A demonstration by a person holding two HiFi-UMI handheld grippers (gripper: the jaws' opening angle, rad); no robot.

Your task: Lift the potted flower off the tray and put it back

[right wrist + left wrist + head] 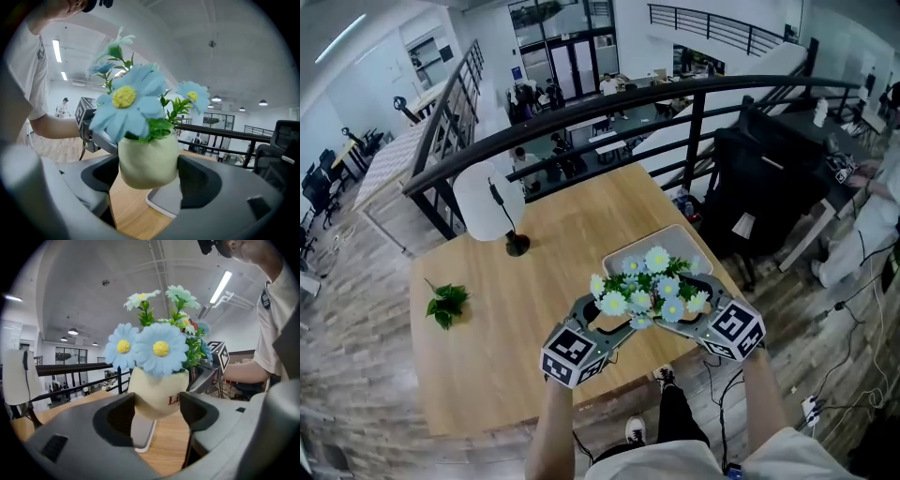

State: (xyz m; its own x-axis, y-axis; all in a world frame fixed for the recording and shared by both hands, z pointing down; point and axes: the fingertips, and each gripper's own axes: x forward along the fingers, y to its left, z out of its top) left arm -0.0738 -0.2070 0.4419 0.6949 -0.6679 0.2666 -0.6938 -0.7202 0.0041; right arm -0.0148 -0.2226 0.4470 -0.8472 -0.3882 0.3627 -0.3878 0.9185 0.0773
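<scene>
Since the left gripper [157, 412] and right gripper [148, 174] both clamp the potted flower [649, 286] clear above the tray [675, 234], the lift looks done and only replacing it remains.

Pot lettering: the red letters "Li" are printed on the cream pot of the potted flower [158, 398]; the rest of the word is hidden.
Cube markers: black-and-white square code patterns are carried on the cubes of the left gripper [612, 321] and the right gripper [694, 298]; no letters or digits are shown.
Elsewhere: nothing can be read.
</scene>
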